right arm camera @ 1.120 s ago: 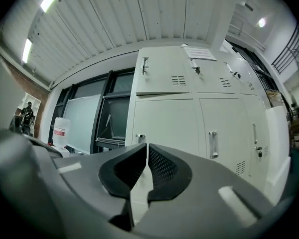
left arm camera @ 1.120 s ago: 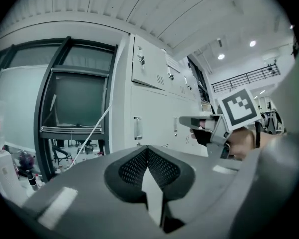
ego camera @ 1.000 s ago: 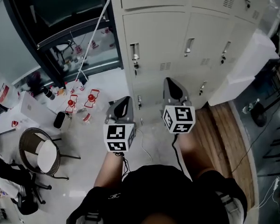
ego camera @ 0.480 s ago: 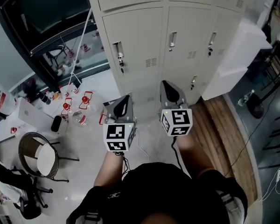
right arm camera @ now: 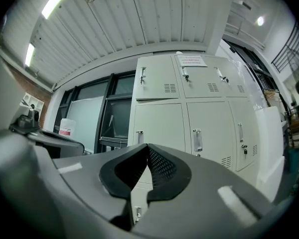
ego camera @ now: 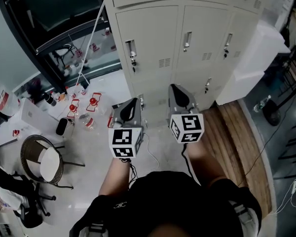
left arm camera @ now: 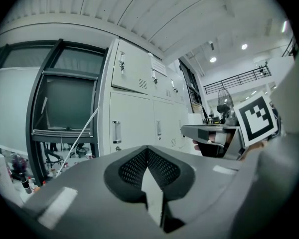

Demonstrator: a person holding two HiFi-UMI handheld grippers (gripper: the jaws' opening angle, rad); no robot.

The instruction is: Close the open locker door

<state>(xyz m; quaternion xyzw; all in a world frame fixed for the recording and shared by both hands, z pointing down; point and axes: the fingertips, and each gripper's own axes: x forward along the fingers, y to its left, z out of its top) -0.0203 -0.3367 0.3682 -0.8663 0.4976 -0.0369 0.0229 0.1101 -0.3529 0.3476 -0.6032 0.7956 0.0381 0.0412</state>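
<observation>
A bank of beige lockers (ego camera: 187,38) stands ahead of me, and every door I can see along its front lies flush. At its right end a white panel (ego camera: 259,53) juts out toward me; it looks like the open door, also visible as the white panel (right arm camera: 269,138) in the right gripper view. My left gripper (ego camera: 133,103) and right gripper (ego camera: 174,88) hover side by side over the floor, short of the lockers and touching nothing. The left gripper (left arm camera: 147,148) has its jaws together and empty. The right gripper (right arm camera: 147,146) is likewise shut with nothing in it.
A round wicker chair (ego camera: 42,164) stands at the left. Bottles and red-capped items (ego camera: 91,102) lie on the white floor by a dark-framed window (ego camera: 54,38). A white cable (ego camera: 150,154) trails under my grippers. A wooden floor strip (ego camera: 237,142) and a black stand (ego camera: 271,117) are at the right.
The head view has shifted, so the lockers sit slightly differently in frame. Both grippers stay shut and hold the same spot in front of the body.
</observation>
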